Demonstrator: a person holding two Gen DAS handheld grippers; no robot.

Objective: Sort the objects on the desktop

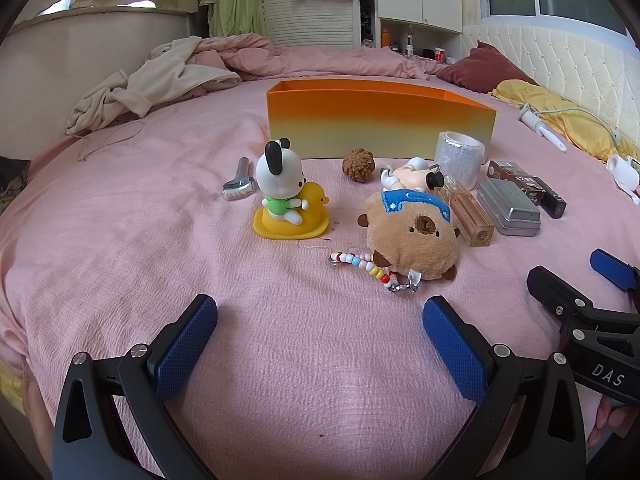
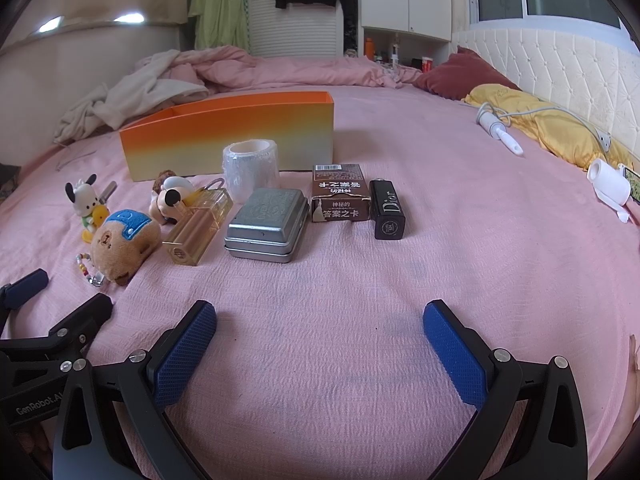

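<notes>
An orange box (image 1: 380, 120) (image 2: 228, 136) stands open-topped on the pink bed. In front of it lie a dog-on-duck figure (image 1: 284, 196) (image 2: 86, 204), a walnut (image 1: 358, 163), a small doll (image 1: 408, 176) (image 2: 172, 198), a plush bear with a bead chain (image 1: 412, 232) (image 2: 120, 240), a perfume bottle (image 1: 468, 212) (image 2: 200, 228), a tape roll (image 1: 460, 156) (image 2: 250, 168), a metal tin (image 1: 508, 206) (image 2: 266, 226), a brown card box (image 2: 340, 194) and a black lipstick (image 2: 387, 210). My left gripper (image 1: 320, 332) is open, empty, short of the plush. My right gripper (image 2: 320, 336) is open, empty, short of the tin.
A small metal brush (image 1: 239, 184) lies left of the figure. Crumpled clothes (image 1: 152, 84) and a quilt sit at the back left. Pillows (image 2: 540, 120), a white charger cable (image 2: 500, 128) and a white cup (image 2: 610, 182) lie at the right. The right gripper shows at the left wrist view's right edge (image 1: 580, 300).
</notes>
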